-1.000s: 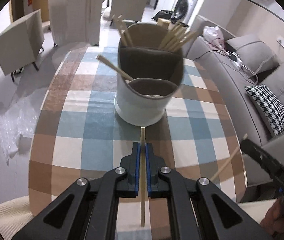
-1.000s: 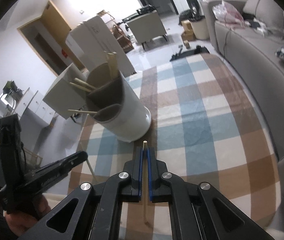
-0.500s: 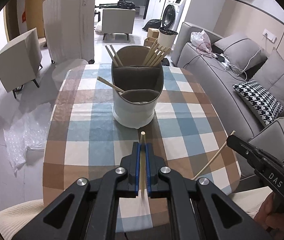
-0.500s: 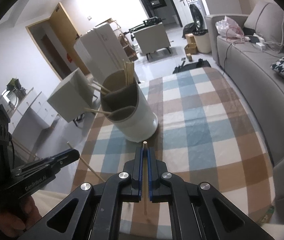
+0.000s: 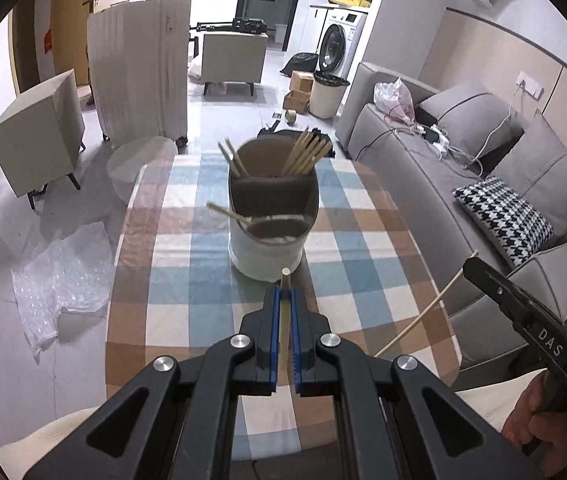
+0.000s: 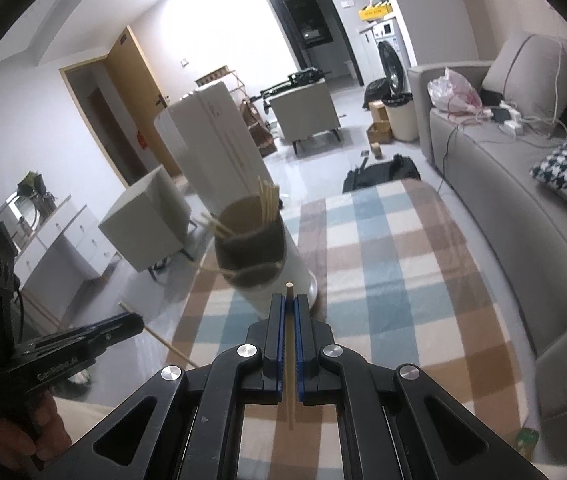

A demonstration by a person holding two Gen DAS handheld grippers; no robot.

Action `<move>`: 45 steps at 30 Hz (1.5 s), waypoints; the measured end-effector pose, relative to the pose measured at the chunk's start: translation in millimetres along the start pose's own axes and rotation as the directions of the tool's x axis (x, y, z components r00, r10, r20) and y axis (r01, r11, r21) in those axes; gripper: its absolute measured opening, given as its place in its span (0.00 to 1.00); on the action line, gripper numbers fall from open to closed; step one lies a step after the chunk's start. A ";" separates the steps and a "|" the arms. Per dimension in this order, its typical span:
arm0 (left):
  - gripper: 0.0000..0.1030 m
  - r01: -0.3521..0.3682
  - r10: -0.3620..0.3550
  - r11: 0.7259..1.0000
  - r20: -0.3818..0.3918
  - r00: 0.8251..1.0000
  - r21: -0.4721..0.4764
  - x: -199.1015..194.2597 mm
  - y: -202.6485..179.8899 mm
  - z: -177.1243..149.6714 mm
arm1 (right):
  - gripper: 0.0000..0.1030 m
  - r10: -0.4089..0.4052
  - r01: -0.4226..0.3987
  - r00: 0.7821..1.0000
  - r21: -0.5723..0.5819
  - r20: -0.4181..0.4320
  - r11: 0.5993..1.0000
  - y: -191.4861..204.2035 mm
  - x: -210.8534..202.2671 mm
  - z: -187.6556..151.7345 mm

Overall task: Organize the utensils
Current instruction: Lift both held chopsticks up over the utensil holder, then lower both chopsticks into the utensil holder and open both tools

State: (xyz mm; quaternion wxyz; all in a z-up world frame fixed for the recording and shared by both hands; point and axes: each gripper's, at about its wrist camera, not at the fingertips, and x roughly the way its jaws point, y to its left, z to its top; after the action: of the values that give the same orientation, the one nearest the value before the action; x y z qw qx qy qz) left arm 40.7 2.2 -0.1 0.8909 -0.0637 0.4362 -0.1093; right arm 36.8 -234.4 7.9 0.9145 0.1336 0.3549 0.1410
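Grippers left (image 5: 282, 300) and right (image 6: 290, 308) angle down over the table's (image 5: 171, 292) near edge toward the holder (image 5: 271, 236), each clamped on one chopstick (image 5: 283, 320).

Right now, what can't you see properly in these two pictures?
- Left wrist view: the lower end of the left chopstick, hidden behind the fingers.
- Both views: the bottoms of the holder's compartments, hidden by its own walls.
- Right wrist view: the green thing at the table's edge, too small and cut off.
- Right wrist view: the holder's chopsticks, blurred, uncountable.
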 end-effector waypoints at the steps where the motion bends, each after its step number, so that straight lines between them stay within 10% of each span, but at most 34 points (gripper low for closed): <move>1: 0.01 0.002 -0.002 1.000 0.001 1.000 0.003 -2.5 -0.7 3.8 | 0.03 0.003 -0.003 1.000 -0.003 0.003 1.000 1.4 -0.6 4.2; 27: 0.01 0.097 -0.087 0.992 0.115 0.990 -0.081 -10.8 29.0 136.1 | 0.03 0.071 -0.052 0.990 -0.149 0.126 0.987 55.7 41.8 159.5; 45: 0.01 0.056 -0.053 0.997 0.071 0.996 -0.048 46.9 48.4 168.0 | 0.03 0.071 -0.056 0.992 -0.145 0.104 0.988 60.0 131.4 187.1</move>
State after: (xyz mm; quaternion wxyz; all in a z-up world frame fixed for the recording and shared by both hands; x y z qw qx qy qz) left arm 208.4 40.4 56.7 0.9003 -0.1016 0.4057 -0.1203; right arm 248.6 -159.6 81.5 0.9347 0.0869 0.2893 0.1875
